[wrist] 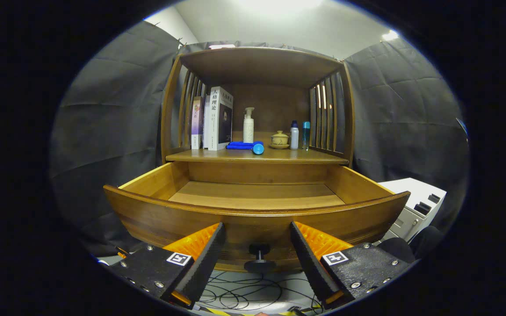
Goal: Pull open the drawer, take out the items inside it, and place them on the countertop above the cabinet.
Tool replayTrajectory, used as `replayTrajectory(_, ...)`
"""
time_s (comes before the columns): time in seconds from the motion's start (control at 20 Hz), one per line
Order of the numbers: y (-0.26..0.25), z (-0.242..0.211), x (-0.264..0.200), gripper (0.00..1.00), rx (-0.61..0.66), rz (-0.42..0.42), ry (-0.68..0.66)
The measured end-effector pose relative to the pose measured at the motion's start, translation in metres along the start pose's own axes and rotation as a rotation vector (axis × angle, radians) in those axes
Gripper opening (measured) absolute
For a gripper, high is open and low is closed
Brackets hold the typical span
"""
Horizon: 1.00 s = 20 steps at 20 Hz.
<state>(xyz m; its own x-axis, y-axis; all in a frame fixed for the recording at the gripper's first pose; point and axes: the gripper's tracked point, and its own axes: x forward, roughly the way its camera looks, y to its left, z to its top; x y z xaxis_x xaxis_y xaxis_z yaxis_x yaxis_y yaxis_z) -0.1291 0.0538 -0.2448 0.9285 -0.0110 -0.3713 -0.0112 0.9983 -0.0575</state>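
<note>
Drawer point(253, 210) floor's front (nearest strip) hidden.

— Where do the fingers stand?

— The gripper point(257, 230) is spread wide, holding nothing; the drawer point(257, 215) front's dark knob point(259, 259) sits between the fingers, touching neither.

— And the drawer?

— Pulled out, just ahead of the fingertips, its wooden floor bare as far as shows.

— Beyond it?

— The countertop point(257, 156) carries upright books point(218, 118), a pump bottle point(248, 126), a lying blue item point(246, 146), a small lidded cup point(279, 139) and two small bottles point(299, 135).
</note>
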Motion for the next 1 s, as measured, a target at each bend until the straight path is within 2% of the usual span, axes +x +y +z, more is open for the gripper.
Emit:
replayTrajectory(0.15,0.001,-0.002,0.002,0.93,0.064,0.015,0.006)
replayTrajectory(0.6,-0.003,0.001,0.026,0.93,0.09,0.069,0.014)
replayTrajectory(1.0,0.0,0.012,0.063,0.93,0.086,0.068,0.012)
